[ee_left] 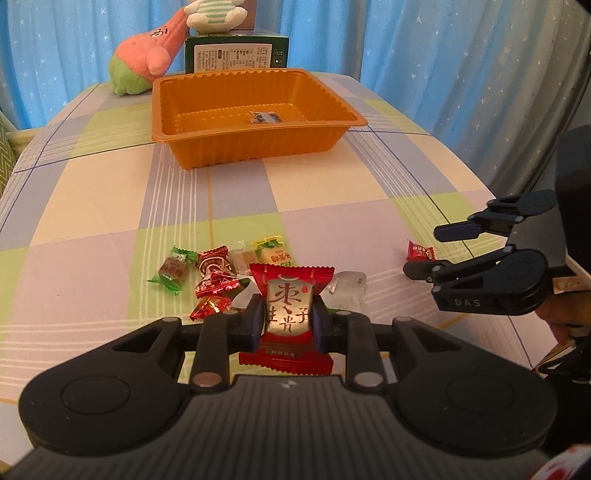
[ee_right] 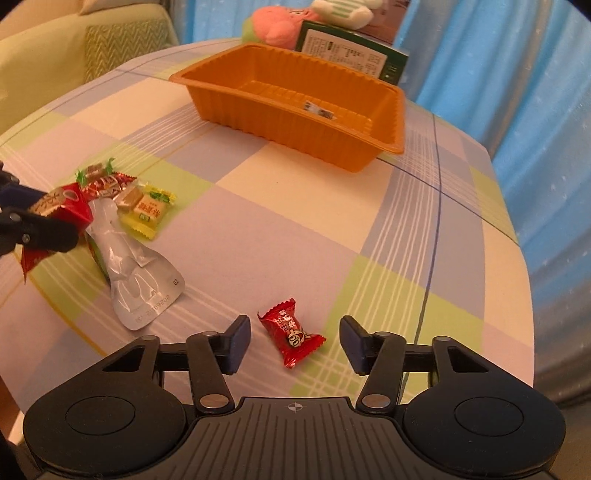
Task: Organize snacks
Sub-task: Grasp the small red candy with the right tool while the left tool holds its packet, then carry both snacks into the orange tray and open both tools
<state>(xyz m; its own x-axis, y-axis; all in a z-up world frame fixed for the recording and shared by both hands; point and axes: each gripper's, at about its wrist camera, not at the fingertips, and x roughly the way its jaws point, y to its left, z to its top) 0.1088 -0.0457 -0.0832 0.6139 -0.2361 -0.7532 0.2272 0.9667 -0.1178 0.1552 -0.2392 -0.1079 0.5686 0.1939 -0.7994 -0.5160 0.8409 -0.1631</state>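
Observation:
My left gripper is shut on a red snack packet with a silver label, lifted above a pile of several wrapped candies. A silver pouch lies beside that pile. My right gripper stands open low over the checked tablecloth. A small red candy lies between its fingers, and neither pad touches it. From the left wrist view the right gripper appears at the right with that candy at its tips. The orange tray sits farther back and holds one small clear-wrapped snack.
Behind the tray stand a green box, a pink and green plush toy and a striped plush. Blue starred curtains hang behind. The table's right edge curves close by. A green sofa is at the far left.

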